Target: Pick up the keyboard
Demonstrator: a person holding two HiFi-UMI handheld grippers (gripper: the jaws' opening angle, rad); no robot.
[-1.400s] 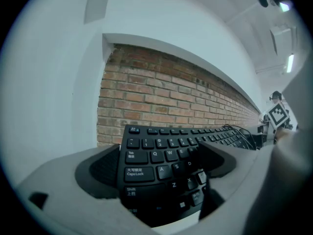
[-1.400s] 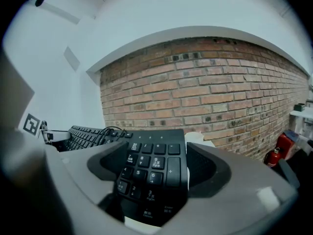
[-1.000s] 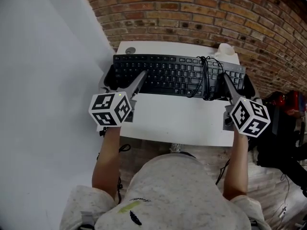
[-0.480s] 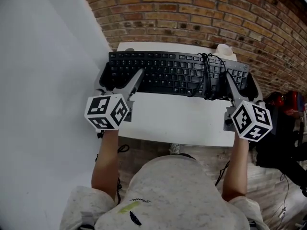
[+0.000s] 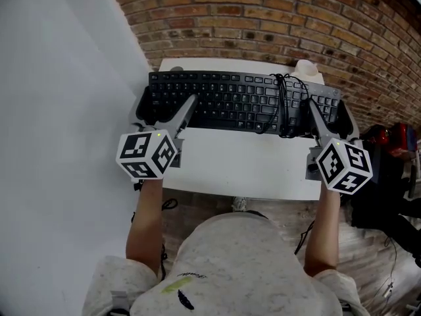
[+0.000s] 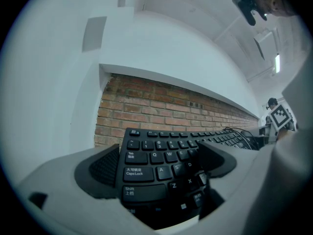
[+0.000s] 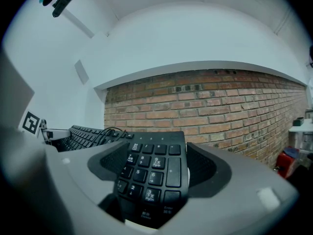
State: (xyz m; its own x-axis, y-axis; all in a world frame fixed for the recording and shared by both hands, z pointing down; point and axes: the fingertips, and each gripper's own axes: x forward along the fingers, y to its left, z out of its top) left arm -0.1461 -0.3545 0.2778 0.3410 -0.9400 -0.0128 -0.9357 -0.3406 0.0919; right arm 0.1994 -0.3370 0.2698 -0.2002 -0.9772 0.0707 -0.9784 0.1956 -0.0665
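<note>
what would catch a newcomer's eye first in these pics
The long black keyboard over the small white table, clamped at both ends: left gripper on the Caps Lock end, right gripper on the number pad. Next, the bundled black cable draped across its keys and the brick wall behind.

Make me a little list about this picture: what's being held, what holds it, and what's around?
thing held: black keyboard
left gripper: shut on the keyboard's left end
right gripper: shut on the number-pad end
on top: black cable looped across the keys
underneath: white table
behind: brick wall
</note>
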